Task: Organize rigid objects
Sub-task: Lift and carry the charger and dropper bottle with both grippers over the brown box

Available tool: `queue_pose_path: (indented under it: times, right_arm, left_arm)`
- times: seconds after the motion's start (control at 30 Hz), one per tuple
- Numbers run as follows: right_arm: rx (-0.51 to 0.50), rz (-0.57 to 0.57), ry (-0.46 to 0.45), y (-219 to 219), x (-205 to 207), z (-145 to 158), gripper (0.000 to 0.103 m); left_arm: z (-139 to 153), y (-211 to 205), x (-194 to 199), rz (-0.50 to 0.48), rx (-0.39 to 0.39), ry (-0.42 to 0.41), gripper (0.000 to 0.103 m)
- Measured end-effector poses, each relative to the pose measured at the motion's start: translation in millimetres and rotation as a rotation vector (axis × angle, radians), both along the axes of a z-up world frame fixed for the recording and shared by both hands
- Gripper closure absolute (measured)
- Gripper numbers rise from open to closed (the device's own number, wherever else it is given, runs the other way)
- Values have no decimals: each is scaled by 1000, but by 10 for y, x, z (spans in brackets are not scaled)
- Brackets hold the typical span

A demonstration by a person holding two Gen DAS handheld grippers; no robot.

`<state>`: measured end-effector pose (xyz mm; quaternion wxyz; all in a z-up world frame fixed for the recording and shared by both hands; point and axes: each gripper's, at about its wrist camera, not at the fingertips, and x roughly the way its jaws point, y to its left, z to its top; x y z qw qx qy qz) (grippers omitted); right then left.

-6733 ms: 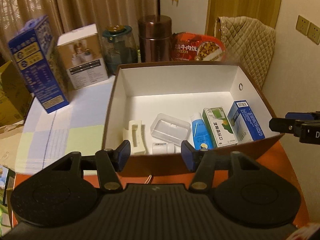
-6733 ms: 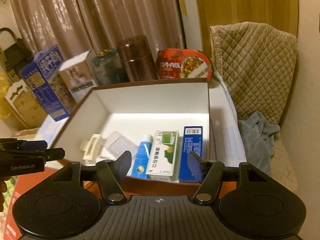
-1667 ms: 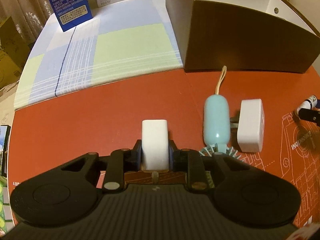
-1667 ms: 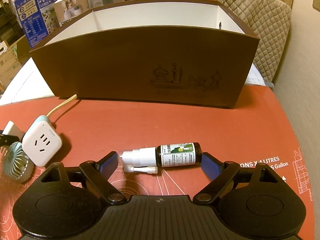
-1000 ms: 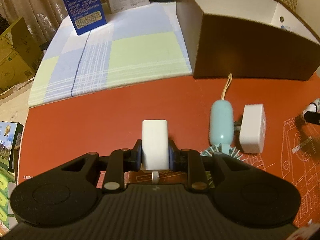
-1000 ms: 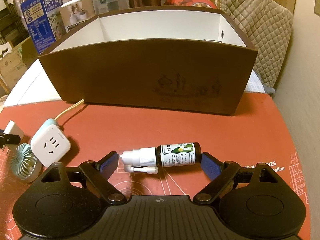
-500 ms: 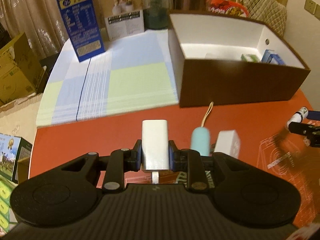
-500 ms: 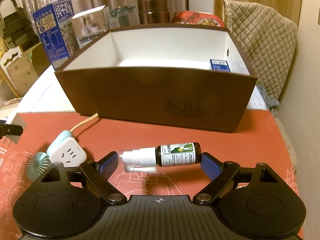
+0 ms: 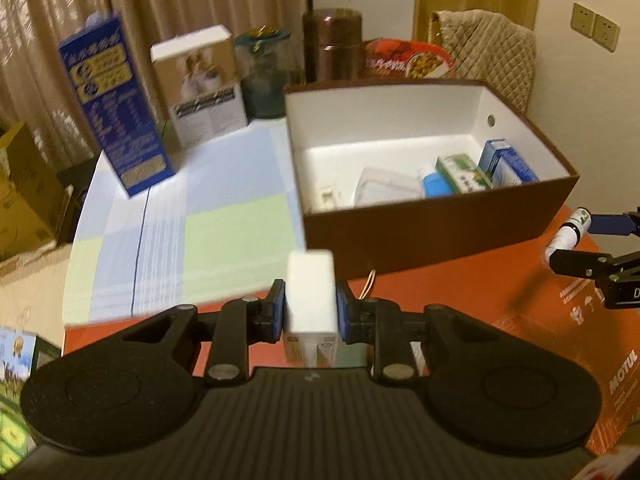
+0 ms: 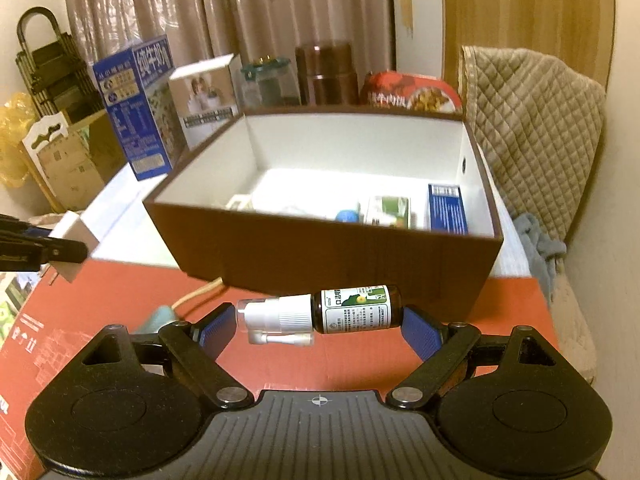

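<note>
Spray bottle (image 10: 320, 314) clamped crosswise in right gripper (image 10: 318, 326)

A lived-in home room: beige pleated curtains (image 10: 248, 12) at twelve o'clock, a quilted tan chair cover (image 10: 532, 120) at two, a blue milk carton (image 9: 116, 108) and brown steel flask (image 9: 332, 48) on the bench's checked pastel cloth (image 9: 180, 216)

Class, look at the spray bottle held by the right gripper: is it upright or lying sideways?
Sideways. The spray bottle lies level across the right gripper, white nozzle against one blue pad, brown base against the other, above the red table.
</note>
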<state>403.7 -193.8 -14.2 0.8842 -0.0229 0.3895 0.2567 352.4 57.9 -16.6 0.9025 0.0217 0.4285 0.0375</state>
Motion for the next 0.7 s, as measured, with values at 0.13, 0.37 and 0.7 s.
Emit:
queue_pose_path:
  times: [0.13, 0.37, 0.7]
  right_arm:
    - [13, 11, -16, -20, 105, 108, 17]
    - [38, 11, -33, -37, 419, 260, 17]
    - [40, 5, -24, 22, 894, 260, 17]
  left_arm:
    - [66, -123, 160, -40, 10, -19, 81]
    - [132, -337, 528, -101, 14, -39, 81]
    - [160, -504, 1071, -135, 42, -57, 81]
